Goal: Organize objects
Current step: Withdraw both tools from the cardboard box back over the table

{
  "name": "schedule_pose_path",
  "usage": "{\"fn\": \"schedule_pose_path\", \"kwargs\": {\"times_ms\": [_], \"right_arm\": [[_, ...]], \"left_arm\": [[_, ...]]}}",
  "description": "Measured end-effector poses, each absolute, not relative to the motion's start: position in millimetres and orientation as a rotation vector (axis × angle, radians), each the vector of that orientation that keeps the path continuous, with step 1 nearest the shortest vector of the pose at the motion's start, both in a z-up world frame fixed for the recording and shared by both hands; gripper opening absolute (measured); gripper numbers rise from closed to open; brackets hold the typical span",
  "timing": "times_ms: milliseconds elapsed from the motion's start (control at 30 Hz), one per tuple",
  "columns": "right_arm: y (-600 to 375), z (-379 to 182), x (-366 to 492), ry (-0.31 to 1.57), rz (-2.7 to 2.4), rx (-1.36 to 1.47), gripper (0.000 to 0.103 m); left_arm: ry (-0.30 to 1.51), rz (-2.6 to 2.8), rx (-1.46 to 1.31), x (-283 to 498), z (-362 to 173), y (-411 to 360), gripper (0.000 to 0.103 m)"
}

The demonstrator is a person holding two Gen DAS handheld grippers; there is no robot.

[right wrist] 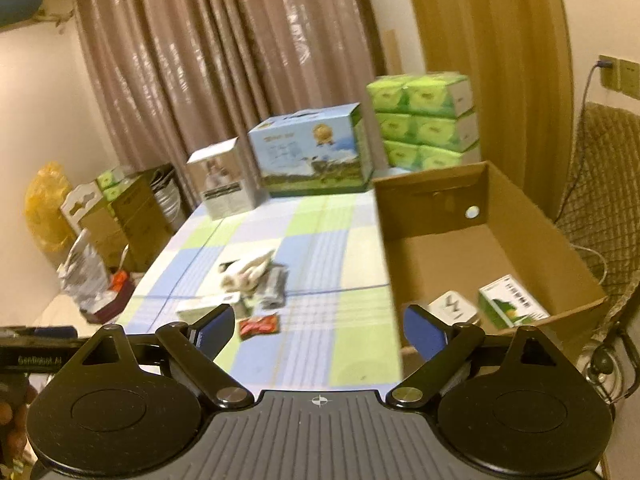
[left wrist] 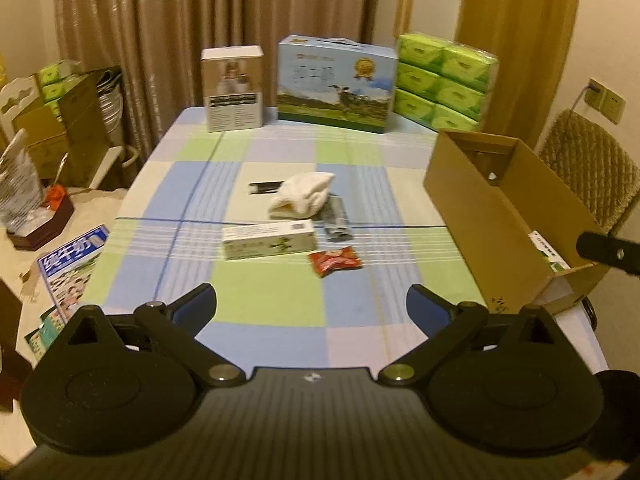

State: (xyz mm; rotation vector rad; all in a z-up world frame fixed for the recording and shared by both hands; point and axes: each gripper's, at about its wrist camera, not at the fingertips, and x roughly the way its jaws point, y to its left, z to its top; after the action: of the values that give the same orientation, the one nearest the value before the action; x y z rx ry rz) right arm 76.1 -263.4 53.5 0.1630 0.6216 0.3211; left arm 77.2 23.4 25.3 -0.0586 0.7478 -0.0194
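Note:
On the checked tablecloth (left wrist: 280, 300) lie a long white-green box (left wrist: 268, 243), a red snack packet (left wrist: 335, 262), a white rolled cloth (left wrist: 302, 196), a grey packet (left wrist: 338, 220) and a small dark item (left wrist: 264, 187). My left gripper (left wrist: 312, 304) is open and empty, above the table's near edge. My right gripper (right wrist: 318, 328) is open and empty, above the near edge beside the open cardboard box (right wrist: 436, 256). That cardboard box (left wrist: 500, 216) holds a green-white box (right wrist: 512, 306) and a small white box (right wrist: 454, 306). The red packet (right wrist: 259, 326) lies just beyond my right gripper's left finger.
At the table's far end stand a white-brown carton (left wrist: 233, 88), a blue milk carton (left wrist: 336, 84) and a pack of green tissues (left wrist: 444, 80). A wicker chair (left wrist: 588, 172) stands right of the cardboard box. Boxes and clutter fill the floor at left (left wrist: 60, 128).

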Motion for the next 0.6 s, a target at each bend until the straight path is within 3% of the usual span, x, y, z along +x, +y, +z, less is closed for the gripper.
{"fn": "schedule_pose_path", "kwargs": {"times_ms": [600], "right_arm": [[-225,38,68,0.663,0.383,0.103,0.091]], "left_arm": [[0.758,0.007,-0.101,63,15,51,0.1]]}}
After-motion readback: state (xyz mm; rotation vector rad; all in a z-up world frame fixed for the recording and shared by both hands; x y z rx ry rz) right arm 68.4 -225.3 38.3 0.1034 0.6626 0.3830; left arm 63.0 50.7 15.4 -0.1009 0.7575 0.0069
